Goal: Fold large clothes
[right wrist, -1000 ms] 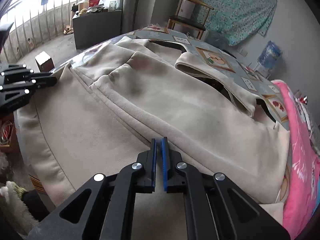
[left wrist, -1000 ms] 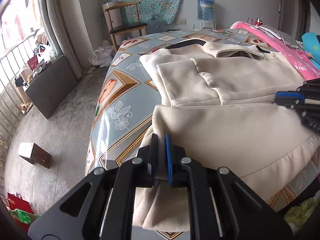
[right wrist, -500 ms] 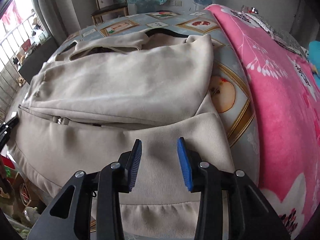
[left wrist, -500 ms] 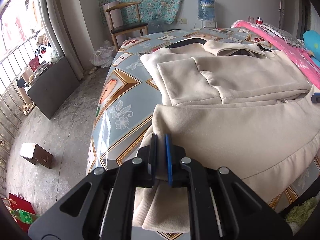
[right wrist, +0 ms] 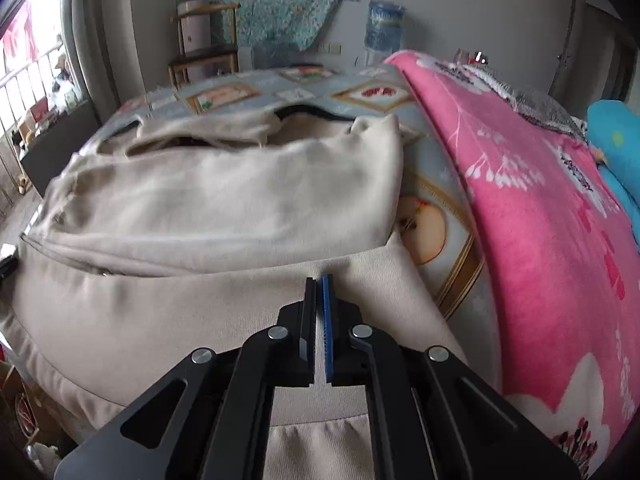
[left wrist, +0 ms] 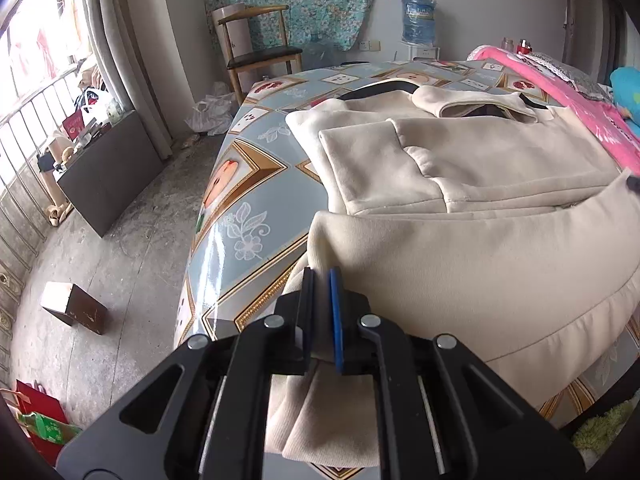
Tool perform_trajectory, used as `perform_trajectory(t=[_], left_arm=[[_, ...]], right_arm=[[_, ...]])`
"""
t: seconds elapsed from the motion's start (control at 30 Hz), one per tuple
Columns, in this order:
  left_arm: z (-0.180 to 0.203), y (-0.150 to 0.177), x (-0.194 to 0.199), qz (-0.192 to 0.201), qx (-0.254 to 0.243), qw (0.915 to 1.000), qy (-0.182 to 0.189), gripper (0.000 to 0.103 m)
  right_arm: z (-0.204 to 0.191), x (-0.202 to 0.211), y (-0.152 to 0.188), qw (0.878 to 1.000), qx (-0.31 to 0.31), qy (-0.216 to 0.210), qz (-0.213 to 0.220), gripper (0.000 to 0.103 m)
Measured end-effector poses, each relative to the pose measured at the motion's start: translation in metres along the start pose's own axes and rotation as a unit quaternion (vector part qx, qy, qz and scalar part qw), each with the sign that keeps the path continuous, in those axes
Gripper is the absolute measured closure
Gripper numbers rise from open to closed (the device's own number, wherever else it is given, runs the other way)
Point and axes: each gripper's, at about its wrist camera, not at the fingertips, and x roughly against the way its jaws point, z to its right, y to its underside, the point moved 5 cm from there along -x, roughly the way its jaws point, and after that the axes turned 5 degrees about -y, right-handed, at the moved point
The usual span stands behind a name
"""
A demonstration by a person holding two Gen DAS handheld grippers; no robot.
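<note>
A large cream sweatshirt (left wrist: 460, 264) lies spread on the patterned table (left wrist: 248, 200), with its lower part folded up over the body. My left gripper (left wrist: 320, 276) is shut on the garment's near left corner, and fabric hangs down between its fingers. My right gripper (right wrist: 319, 280) is shut at the folded edge near the sweatshirt's (right wrist: 200, 208) right corner. Its tips pinch the cloth there. In the left wrist view the right gripper (left wrist: 633, 182) shows as a dark tip at the far right, and the fabric rises up to it.
A pink flowered blanket (right wrist: 540, 220) covers the table's right side, with a blue cushion (right wrist: 616, 136) beyond it. A wooden chair (left wrist: 260, 52) and a water bottle (left wrist: 418, 20) stand at the back wall. A dark cabinet (left wrist: 108, 172) and a small box (left wrist: 74, 308) sit on the floor at the left.
My right gripper swung from the garment's middle to its right corner, opened on the way, then closed on the folded edge. My left gripper kept its hold without moving.
</note>
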Motion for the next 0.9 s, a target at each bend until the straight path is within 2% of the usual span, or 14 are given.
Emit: perform_trajectory(t=[0.07, 0.13, 0.17, 0.2, 0.27, 0.37, 0.47, 0.53, 0.6, 0.7, 0.73, 0.83, 0.9], left_arm=[[-0.001, 0.0, 0.001, -0.001, 0.0, 1.0, 0.006, 0.095], [-0.003, 0.0, 0.005, -0.002, 0.003, 0.9998, 0.018, 0.094], [-0.005, -0.001, 0.007, -0.003, 0.007, 0.9996, 0.028, 0.094], [-0.005, -0.001, 0.008, -0.004, 0.01, 0.9993, 0.036, 0.094], [-0.007, -0.003, 0.009, -0.008, 0.016, 0.9984, 0.053, 0.093], [-0.009, -0.002, 0.001, -0.026, 0.029, 0.9973, 0.062, 0.092], [-0.011, -0.001, -0.005, -0.039, 0.046, 0.996, 0.065, 0.09], [-0.012, -0.001, -0.005, -0.04, 0.055, 0.9953, 0.069, 0.09], [-0.013, -0.001, -0.005, -0.039, 0.061, 0.9946, 0.074, 0.09], [-0.017, -0.001, -0.005, -0.041, 0.076, 0.9923, 0.088, 0.089], [-0.018, -0.001, -0.007, -0.044, 0.084, 0.9911, 0.093, 0.089], [-0.021, 0.0, -0.01, -0.043, 0.101, 0.9892, 0.097, 0.088], [-0.021, 0.001, -0.01, -0.039, 0.109, 0.9885, 0.097, 0.09]], right_arm=[[-0.003, -0.003, 0.005, 1.0, 0.0, 0.005, -0.008, 0.099], [-0.004, 0.011, 0.002, 1.0, -0.007, -0.005, -0.001, 0.095], [-0.005, 0.021, -0.001, 1.0, -0.011, -0.015, 0.006, 0.088], [-0.008, 0.03, -0.003, 0.999, -0.015, -0.033, 0.012, 0.072], [-0.02, 0.043, -0.009, 0.997, -0.016, -0.079, 0.019, 0.058], [-0.06, 0.052, -0.019, 0.985, 0.0, -0.173, 0.019, 0.056], [-0.105, 0.046, -0.027, 0.96, -0.004, -0.278, -0.002, 0.055], [-0.136, 0.037, -0.029, 0.935, -0.011, -0.354, -0.039, 0.055], [-0.166, 0.033, -0.027, 0.916, 0.009, -0.395, -0.069, 0.055], [-0.197, 0.024, -0.022, 0.9, 0.031, -0.423, -0.106, 0.055], [-0.207, 0.017, -0.018, 0.899, 0.039, -0.42, -0.119, 0.055], [-0.222, -0.004, -0.009, 0.903, 0.054, -0.4, -0.146, 0.055], [-0.224, -0.021, -0.003, 0.919, 0.063, -0.353, -0.167, 0.056]])
